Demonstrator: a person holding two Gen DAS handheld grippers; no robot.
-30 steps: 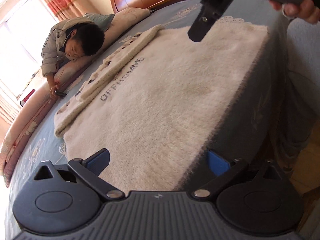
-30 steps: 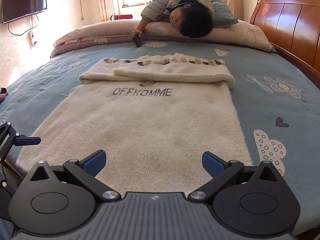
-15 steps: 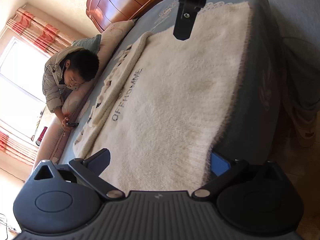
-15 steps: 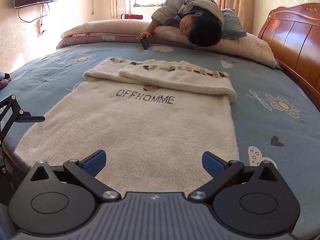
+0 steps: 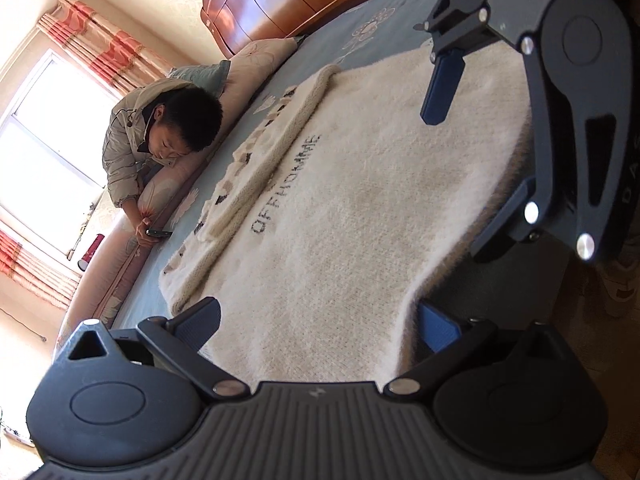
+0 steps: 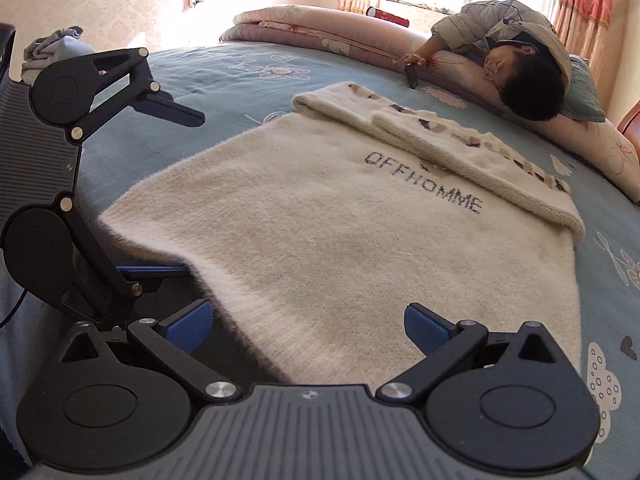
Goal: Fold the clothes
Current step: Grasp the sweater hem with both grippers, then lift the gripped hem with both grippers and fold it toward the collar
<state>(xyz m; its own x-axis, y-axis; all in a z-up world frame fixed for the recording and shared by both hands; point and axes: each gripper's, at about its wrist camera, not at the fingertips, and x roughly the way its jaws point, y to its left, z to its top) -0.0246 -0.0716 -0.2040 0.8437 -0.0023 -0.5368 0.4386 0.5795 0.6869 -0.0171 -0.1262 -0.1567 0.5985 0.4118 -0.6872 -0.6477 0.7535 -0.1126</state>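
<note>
1. One cream knit sweater [image 6: 360,240] – lettered OFFHOMME, its two sleeves folded across the top – lies flat on the blue bed [image 6: 240,80].
2. Two tongs, left [image 5: 320,322] and right [image 6: 308,322] – both spread wide at the hem, gripping nothing.
3. One person [image 6: 516,60] leans on the far bedding.

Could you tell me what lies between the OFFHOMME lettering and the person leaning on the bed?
In the right wrist view, the sweater's folded-over sleeves lie past the lettering, then a bare strip of blue bedsheet before the person.

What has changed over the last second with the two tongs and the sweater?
Both tongs, left and right, closed in on the near hem of the cream fuzzy knitted sweater and now sit side by side, jaws open, gripping nothing. The sweater stayed flat, sleeves folded.
</note>
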